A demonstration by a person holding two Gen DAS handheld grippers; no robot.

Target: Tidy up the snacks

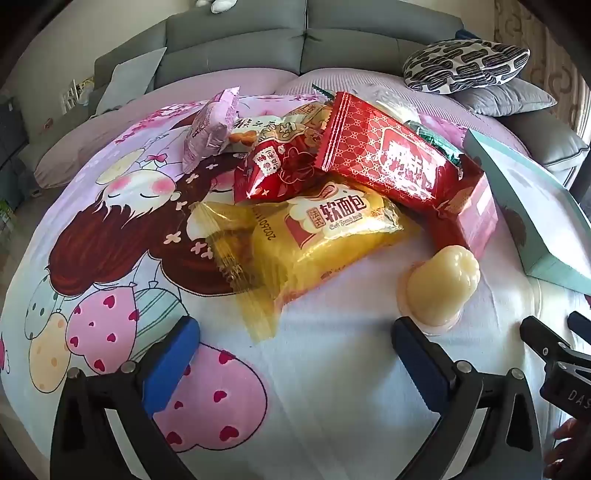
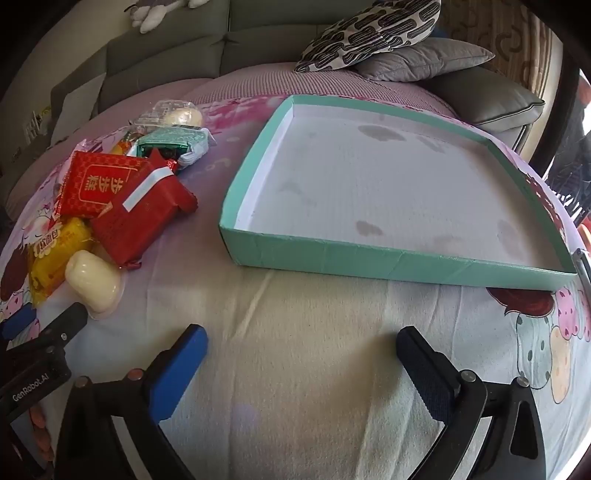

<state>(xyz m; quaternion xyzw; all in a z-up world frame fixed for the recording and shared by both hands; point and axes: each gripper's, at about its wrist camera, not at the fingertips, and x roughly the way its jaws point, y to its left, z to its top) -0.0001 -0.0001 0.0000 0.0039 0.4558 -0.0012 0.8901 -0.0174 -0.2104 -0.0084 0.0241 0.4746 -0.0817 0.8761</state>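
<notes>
Now, both tongs spread wide, gripping nothing.
Left tongs face the yellow bread packet; its slick wrapper could slip, spilling the pile short of the teal tray ahead of the right tongs.

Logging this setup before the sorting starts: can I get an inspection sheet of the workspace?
Surface: cartoon-print sheet over a sofa seat.
Job's things: snack pile heaped left of the teal tray; nothing in the tray. Jelly cup nearest the grippers.
Clutter: nothing seen.
Grippers: left gripper open, facing the pile; right gripper open, facing the tray.
Cables: nothing seen.
Surroundings: grey sofa back, patterned cushion.
</notes>
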